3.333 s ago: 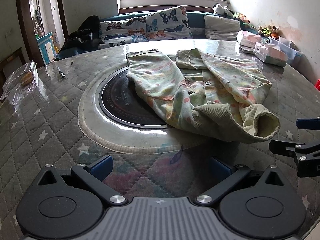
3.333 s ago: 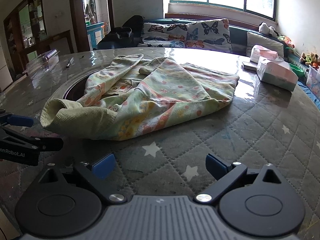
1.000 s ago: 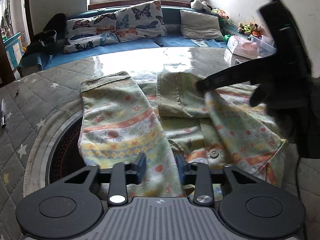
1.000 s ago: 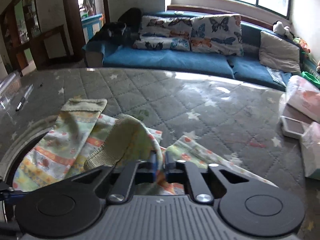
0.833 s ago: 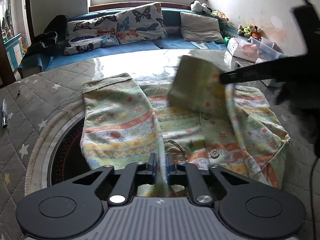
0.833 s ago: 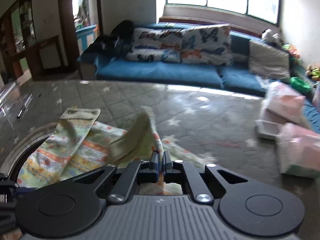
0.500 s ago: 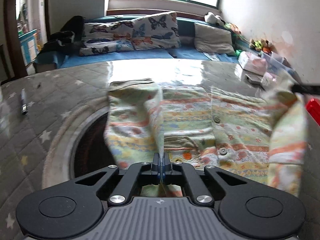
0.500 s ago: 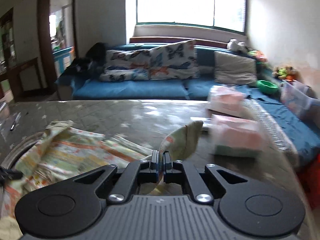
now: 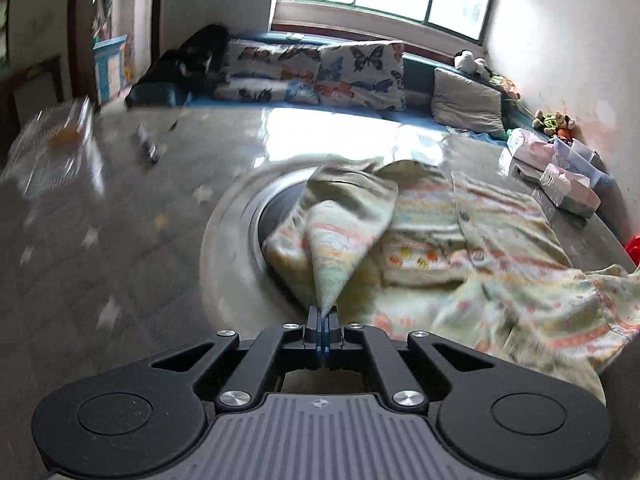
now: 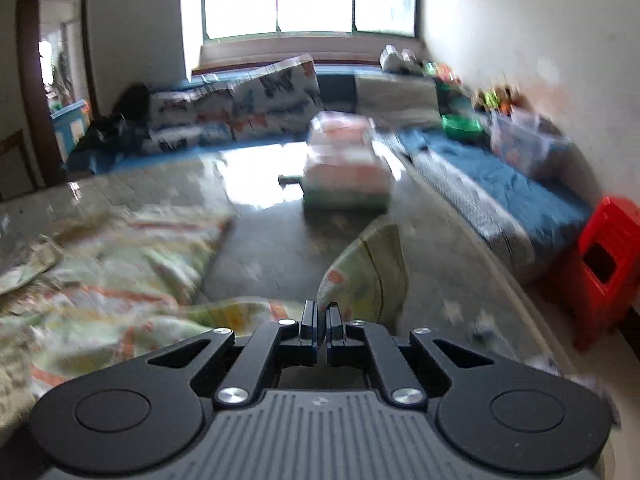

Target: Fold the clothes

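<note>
A pale green child's jacket [image 9: 472,240] with striped, printed fabric and buttons lies spread open on the round quilted table [image 9: 120,240]. My left gripper [image 9: 322,316] is shut on its left sleeve [image 9: 340,240], which rises taut from the jaws over the dark round centre plate [image 9: 276,216]. In the right wrist view my right gripper [image 10: 320,316] is shut on the other sleeve [image 10: 372,272], with the jacket body [image 10: 100,264] stretched out to its left. Both views are motion-blurred.
Pink tissue packs [image 10: 344,168] and boxes [image 9: 568,188] stand at the table's far right. A clear plastic box [image 9: 52,144] and a pen [image 9: 146,146] lie at the far left. A blue sofa with butterfly cushions [image 9: 320,72] is behind. A red stool [image 10: 604,260] stands right of the table.
Both grippers closed on the sleeves and pulled apart, left sleeve to the left and right sleeve to the right. The crumpled jacket has opened out, front and buttons up.
</note>
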